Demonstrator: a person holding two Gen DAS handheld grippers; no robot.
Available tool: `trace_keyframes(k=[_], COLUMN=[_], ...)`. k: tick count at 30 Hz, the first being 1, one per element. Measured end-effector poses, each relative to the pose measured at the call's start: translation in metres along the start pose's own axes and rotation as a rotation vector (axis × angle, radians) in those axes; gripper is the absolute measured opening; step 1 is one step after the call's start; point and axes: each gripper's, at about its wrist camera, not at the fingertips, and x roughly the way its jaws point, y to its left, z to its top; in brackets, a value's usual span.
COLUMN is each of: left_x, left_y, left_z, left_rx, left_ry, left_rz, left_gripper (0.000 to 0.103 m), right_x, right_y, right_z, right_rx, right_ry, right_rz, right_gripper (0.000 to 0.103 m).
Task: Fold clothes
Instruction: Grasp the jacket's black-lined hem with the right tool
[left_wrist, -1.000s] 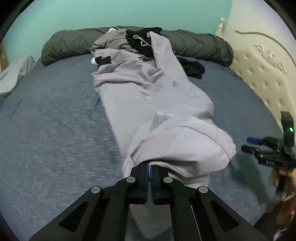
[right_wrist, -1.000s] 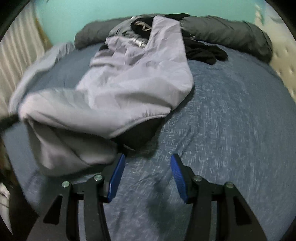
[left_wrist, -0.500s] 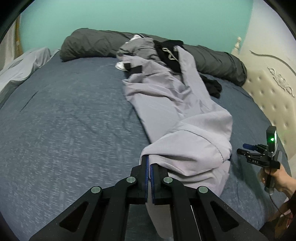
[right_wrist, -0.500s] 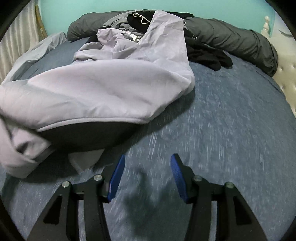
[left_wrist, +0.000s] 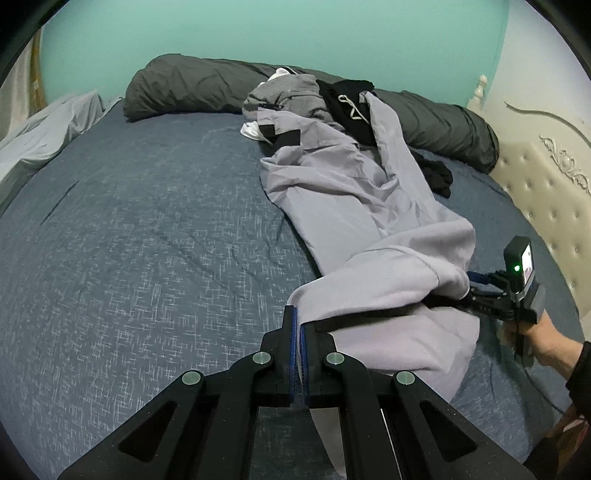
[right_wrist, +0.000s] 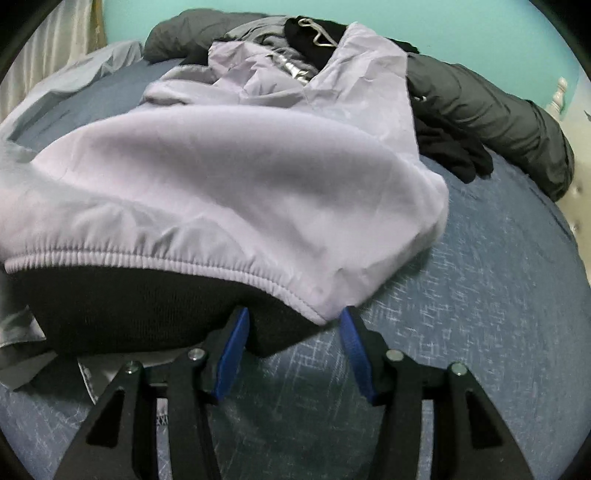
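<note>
Left gripper (left_wrist: 298, 328) clamped on the waistband of lavender trousers (left_wrist: 354, 192) lying lengthwise on the bed (left_wrist: 147, 221); right gripper (right_wrist: 291, 332) fingers spread wide at the elastic hem.

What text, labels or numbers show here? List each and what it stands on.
No readable text in either view.
Right gripper: its small lit screen and green light show nothing legible.
Lilac trousers: no label visible.
Black garment with a drawstring: no print visible.
</note>
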Motion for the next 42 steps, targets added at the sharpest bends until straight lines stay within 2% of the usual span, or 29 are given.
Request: trace_keyframes(k=[1, 2, 3, 6, 9, 13, 14, 16, 17, 18, 19, 20, 22, 26, 29, 32, 34, 39, 40, 42], left_x=[0.002, 0.004, 0.004, 0.005, 0.008, 0.005, 0.003, 0.0, -0.002, -0.004, -0.006, -0.006, -0.003, 0.01, 0.025, 0.031, 0.03, 0.028, 0.028, 0.037], left_y=[0.001, 0.002, 0.003, 0.003, -0.001, -0.007, -0.008, -0.011, -0.013, -0.017, -0.02, -0.025, -0.038, -0.063, -0.071, -0.074, -0.074, -0.067, -0.064, -0.058], left_z=[0.0, 0.0, -0.001, 0.0, 0.001, 0.004, 0.005, 0.008, 0.01, 0.012, 0.015, 0.017, 0.02, 0.026, 0.033, 0.041, 0.046, 0.058, 0.061, 0.063], left_rx=[-0.002, -0.006, -0.004, 0.007, 0.025, 0.049, 0.055, 0.064, 0.068, 0.076, 0.085, 0.103, 0.147, 0.242, 0.285, 0.293, 0.298, 0.289, 0.28, 0.246], left_ry=[0.003, 0.007, 0.007, 0.008, 0.02, 0.022, 0.018, 0.011, 0.008, 0.002, -0.004, -0.007, -0.003, 0.009, 0.026, 0.015, -0.002, -0.027, -0.027, 0.009], left_rz=[0.0, -0.003, -0.004, -0.004, 0.015, 0.03, 0.033, 0.04, 0.047, 0.048, 0.048, 0.047, 0.041, 0.043, 0.061, 0.083, 0.092, 0.116, 0.116, 0.1], left_gripper=[0.001, 0.001, 0.001, 0.001, 0.002, 0.002, 0.002, 0.005, 0.006, 0.008, 0.016, 0.033, 0.05, 0.05, 0.05, 0.05, 0.051, 0.054, 0.059, 0.06], right_x=[0.0, 0.0, -0.003, -0.018, -0.037, -0.042, -0.04, -0.041, -0.043, -0.044, -0.042, -0.039, -0.034, -0.025, -0.024, -0.024, -0.025, -0.023, -0.024, -0.024], right_y=[0.003, 0.006, 0.006, 0.003, -0.001, -0.007, -0.01, -0.013, -0.012, -0.01, -0.007, -0.005, 0.001, 0.012, 0.015, 0.018, 0.014, 0.013, 0.013, 0.01], right_z=[0.001, 0.003, 0.005, 0.011, 0.019, 0.018, 0.016, 0.002, -0.007, -0.015, -0.018, -0.021, -0.027, -0.039, -0.032, -0.026, -0.025, -0.019, -0.018, -0.014], right_rx=[-0.023, -0.045, -0.046, -0.033, -0.016, -0.019, -0.008, -0.001, -0.011, -0.018, -0.025, -0.032, -0.046, -0.073, -0.05, -0.026, 0.015, -0.001, 0.001, 0.009], right_ry=[0.0, 0.0, -0.011, -0.07, -0.13, -0.119, -0.1, -0.091, -0.094, -0.096, -0.09, -0.084, -0.072, -0.049, -0.071, -0.092, -0.108, -0.134, -0.146, -0.169], right_rz=[0.001, 0.003, 0.007, 0.02, 0.052, 0.129, 0.163, 0.177, 0.171, 0.178, 0.169, 0.16, 0.142, 0.107, 0.076, 0.044, 0.055, -0.002, -0.014, -0.034], right_gripper=[0.033, 0.016, 0.006, 0.0, 0.0, 0.0, 0.004, 0.03, 0.056, 0.066, 0.066, 0.066, 0.066, 0.066, 0.066, 0.066, 0.066, 0.066, 0.066, 0.066])
